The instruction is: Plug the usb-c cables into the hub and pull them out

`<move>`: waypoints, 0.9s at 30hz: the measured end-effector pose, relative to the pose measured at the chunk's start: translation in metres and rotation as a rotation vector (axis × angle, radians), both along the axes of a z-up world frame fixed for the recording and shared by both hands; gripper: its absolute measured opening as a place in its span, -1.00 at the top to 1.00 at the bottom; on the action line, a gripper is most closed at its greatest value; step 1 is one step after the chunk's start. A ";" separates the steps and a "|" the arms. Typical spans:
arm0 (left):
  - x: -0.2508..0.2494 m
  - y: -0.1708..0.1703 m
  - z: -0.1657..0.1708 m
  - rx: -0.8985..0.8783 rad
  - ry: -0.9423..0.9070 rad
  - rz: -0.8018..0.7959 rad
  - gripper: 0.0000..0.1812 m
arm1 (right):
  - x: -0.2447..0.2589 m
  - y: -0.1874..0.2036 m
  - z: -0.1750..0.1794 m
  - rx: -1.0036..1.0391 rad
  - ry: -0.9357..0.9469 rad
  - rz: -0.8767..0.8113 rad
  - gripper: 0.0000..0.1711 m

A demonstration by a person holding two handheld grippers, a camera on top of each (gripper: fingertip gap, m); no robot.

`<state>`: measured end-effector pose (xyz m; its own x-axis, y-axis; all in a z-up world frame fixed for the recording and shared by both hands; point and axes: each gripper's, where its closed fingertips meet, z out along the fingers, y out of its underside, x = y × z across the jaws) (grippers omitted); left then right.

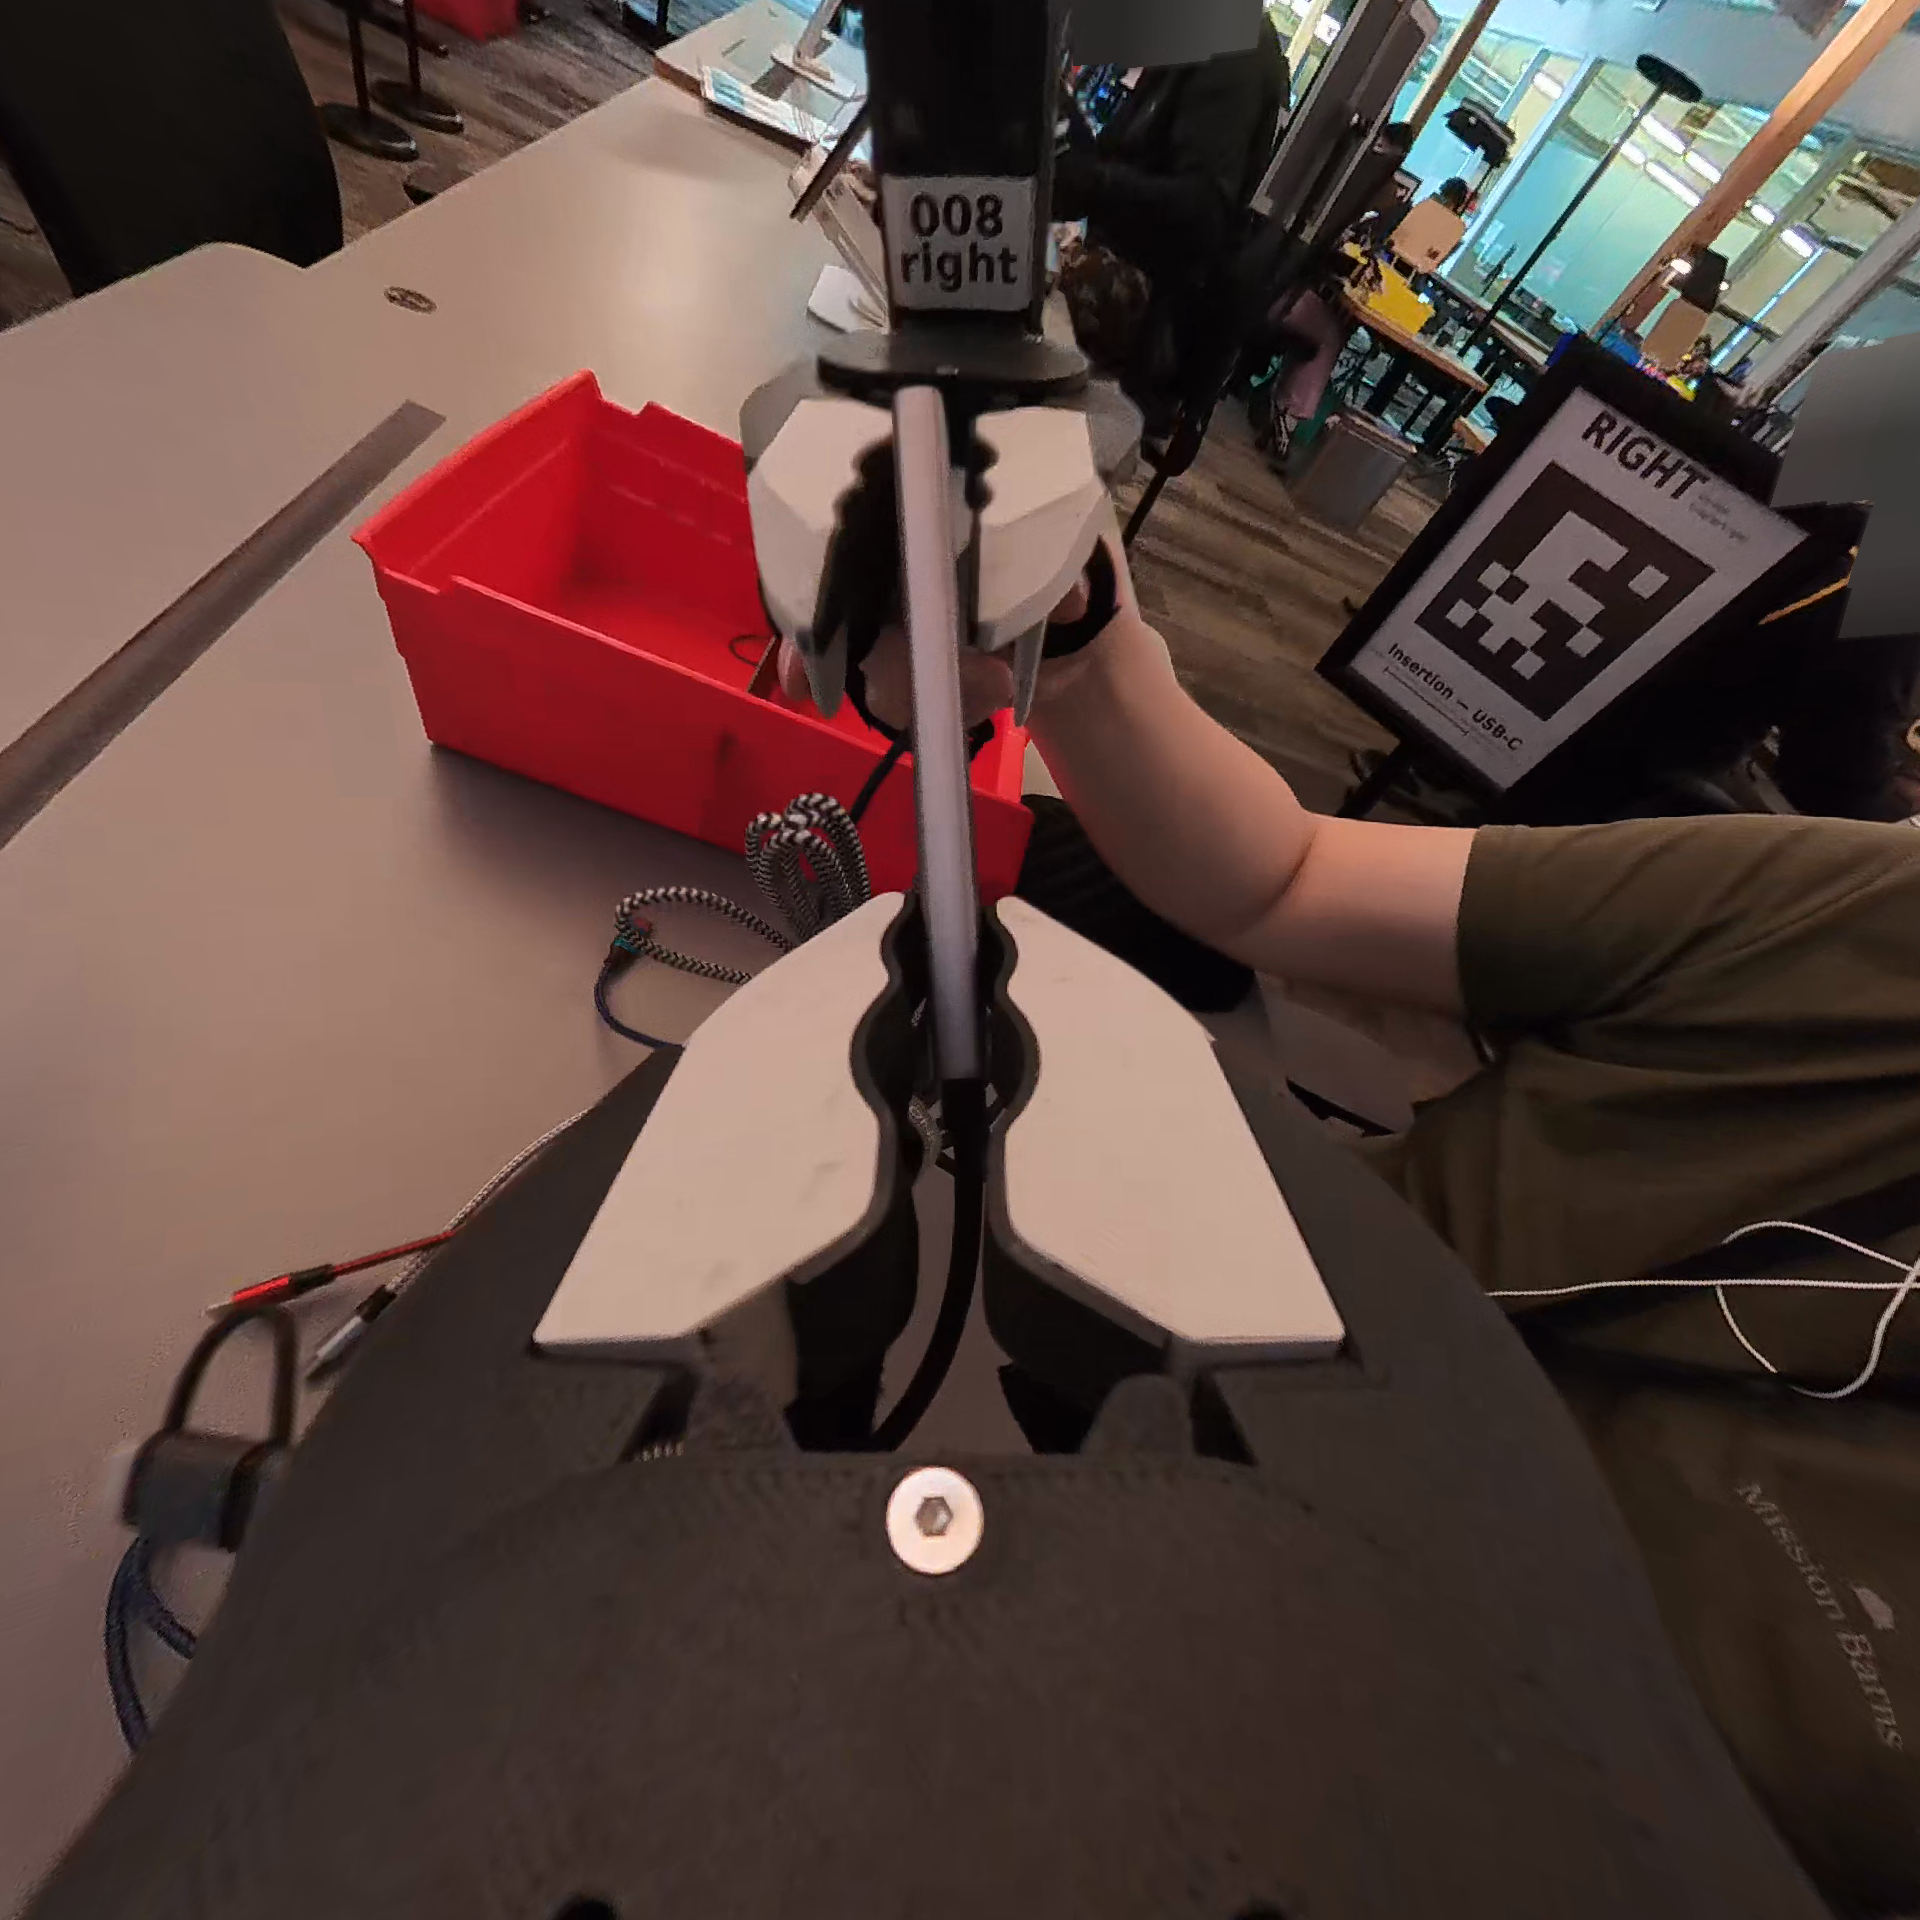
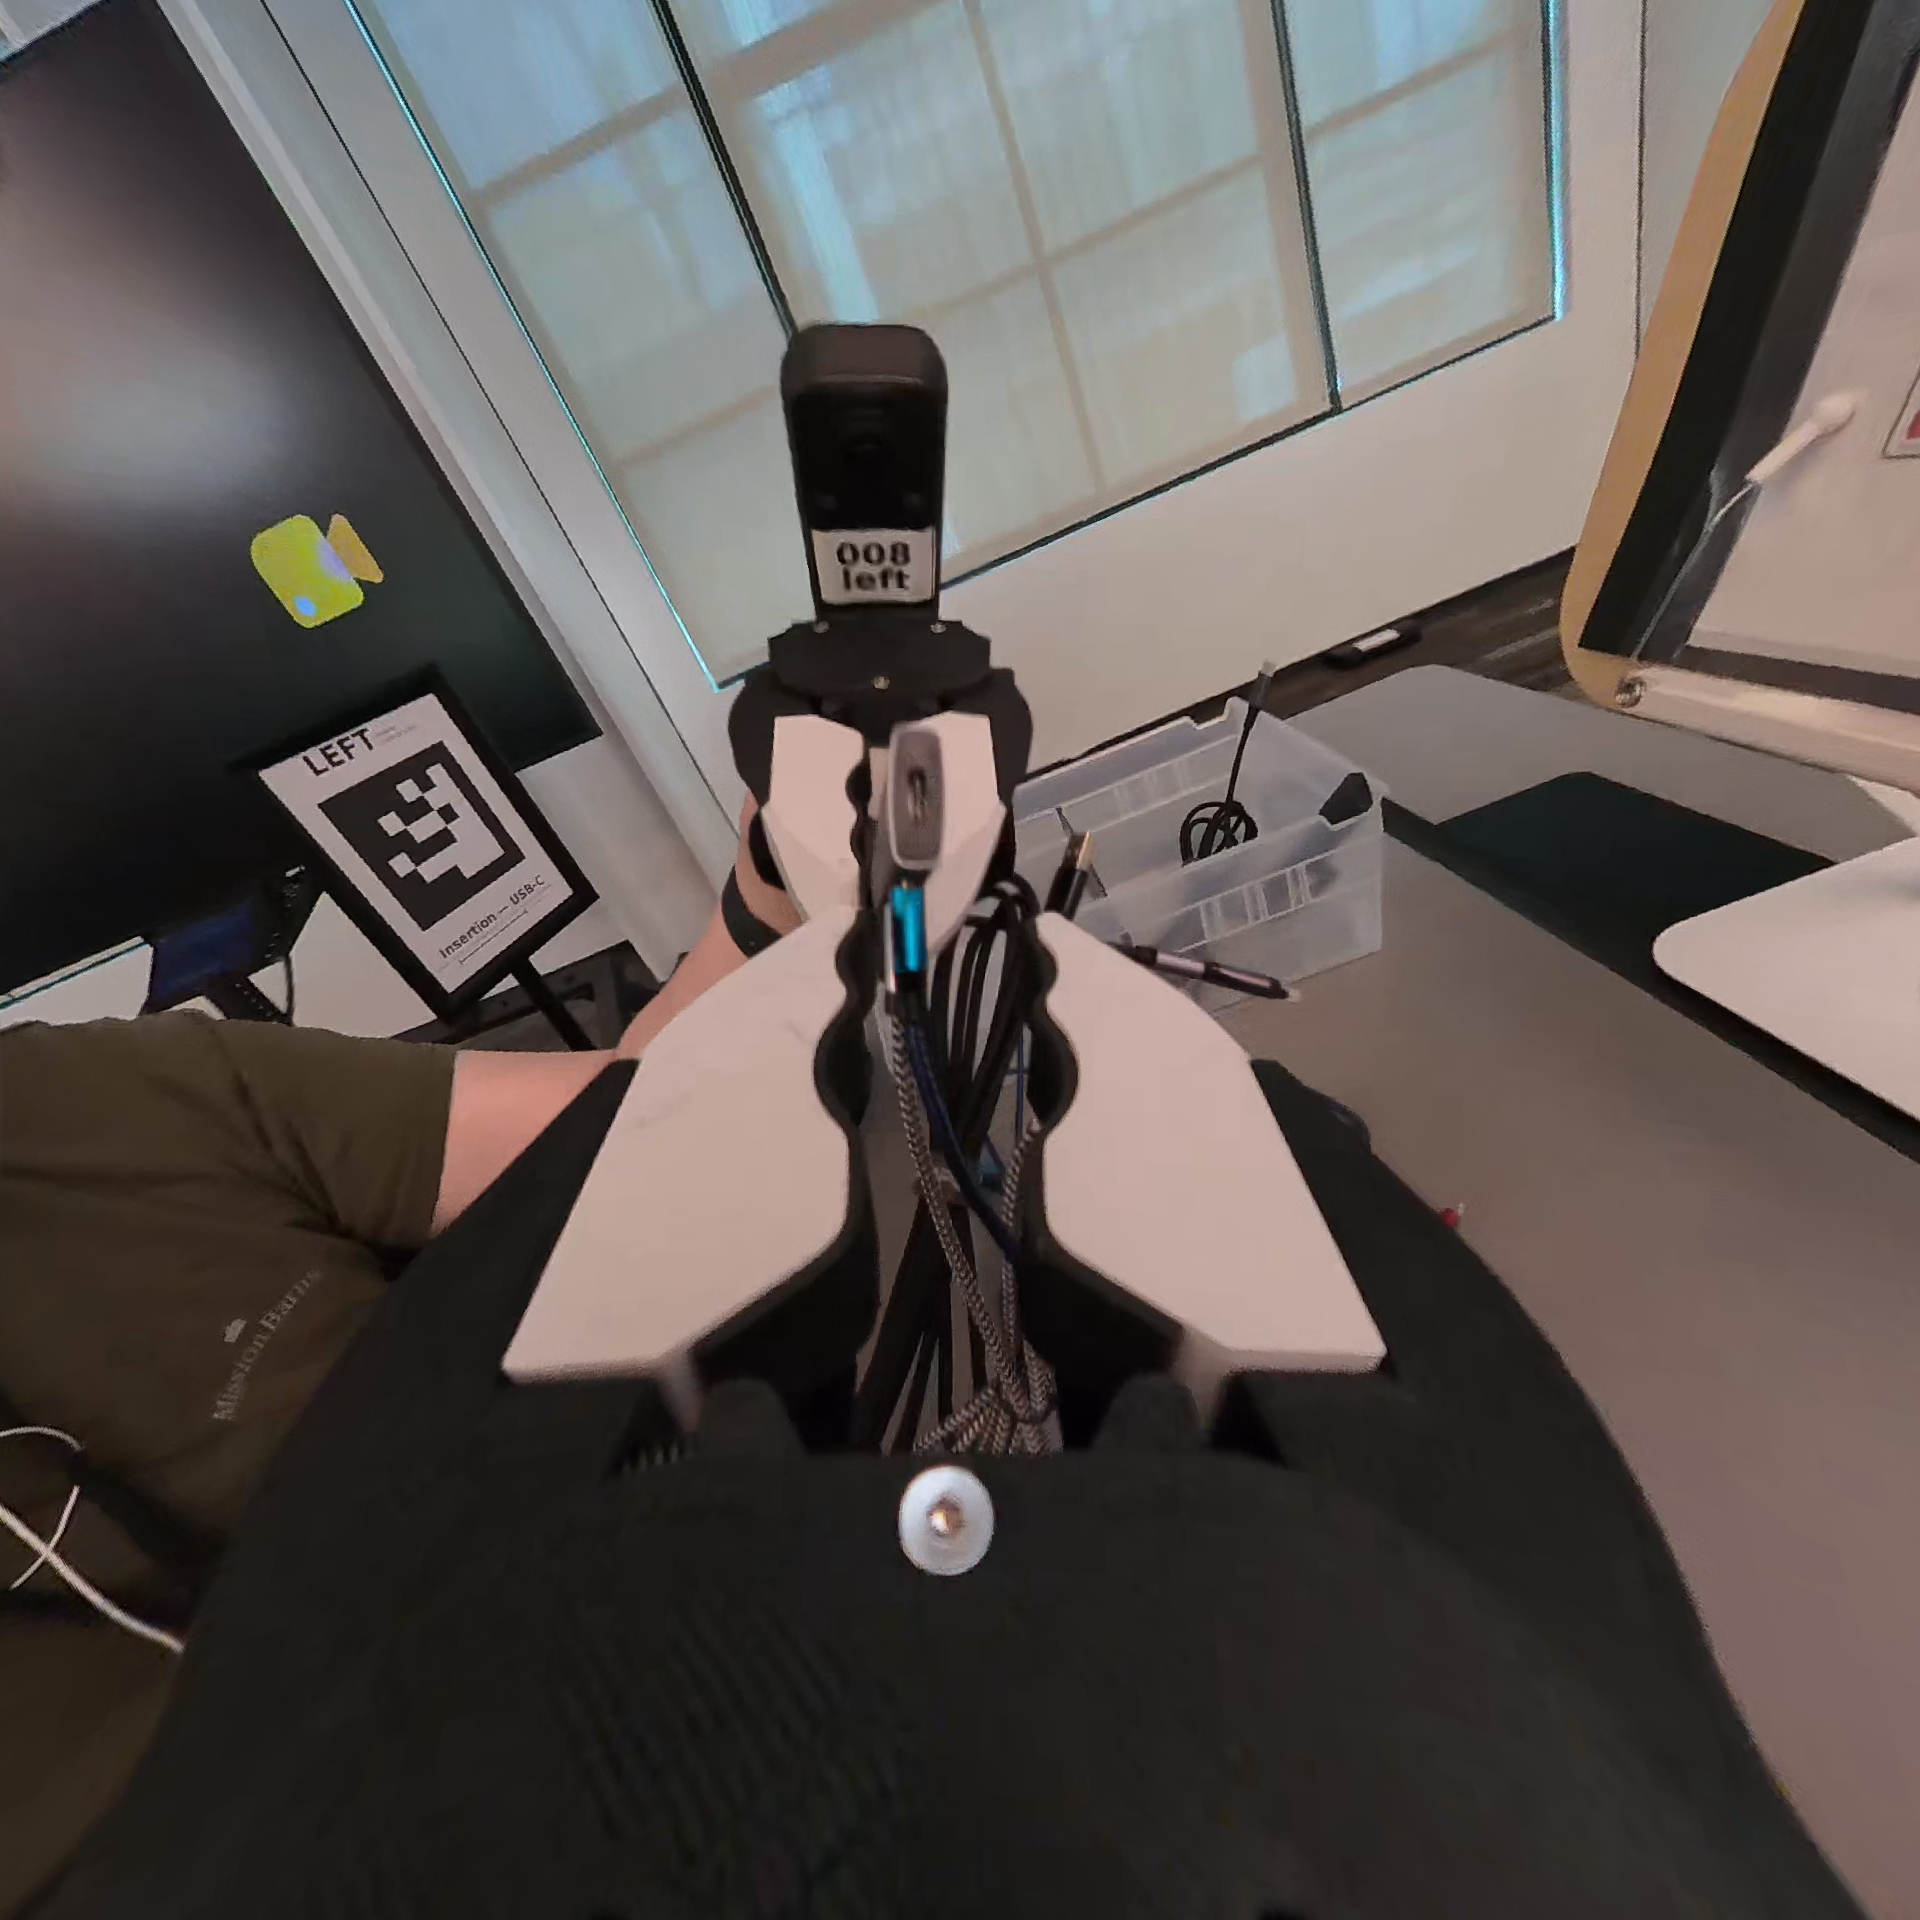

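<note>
left gripper (image 1: 940, 997) pinches hub (image 1: 935, 727) between jaws | right gripper (image 2: 902, 966) pinches blue usb-c plug (image 2: 907, 928), just short of hub port | we judge hub rigid, light; braided cable floppy, so grip plug shell

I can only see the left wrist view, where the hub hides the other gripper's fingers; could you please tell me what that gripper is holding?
Observer: The right hand-held gripper grips a blue USB-C plug on a braided cable.
Operator: Is it in the port at the hub's end?
Observer: No. The end of the hub that faces the right wrist camera shows an empty oval port, and the plug sits just under it.
Operator: Are there any spare cables nearby?
Observer: Yes, a clear plastic bin beyond the left hand-held gripper holds a coiled black cable.
</note>
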<state>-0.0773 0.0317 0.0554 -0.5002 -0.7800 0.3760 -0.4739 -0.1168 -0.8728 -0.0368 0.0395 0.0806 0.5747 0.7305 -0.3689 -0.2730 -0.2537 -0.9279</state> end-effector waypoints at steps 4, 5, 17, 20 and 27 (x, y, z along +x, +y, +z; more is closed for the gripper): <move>-0.003 0.002 0.003 0.016 -0.006 0.012 0.91 | -0.011 -0.002 -0.010 -0.027 -0.017 0.077 0.87; -0.004 0.003 0.002 0.022 -0.002 0.017 0.91 | -0.014 -0.005 -0.009 -0.029 -0.012 0.104 0.94; -0.010 -0.004 0.009 -0.012 -0.034 -0.020 0.83 | -0.048 -0.007 -0.026 -0.021 -0.258 0.117 0.95; -0.010 -0.003 0.005 -0.018 -0.011 -0.035 0.90 | -0.052 -0.007 -0.029 -0.025 -0.276 0.130 0.95; -0.008 0.004 0.011 -0.043 -0.005 0.003 0.91 | -0.048 0.002 -0.022 0.172 -0.357 0.019 0.92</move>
<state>-0.0851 0.0359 0.0660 -0.4996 -0.7651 0.4062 -0.4688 -0.1555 -0.8695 -0.0849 0.0411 0.0582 0.6306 0.7758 -0.0201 0.0774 -0.0886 -0.9931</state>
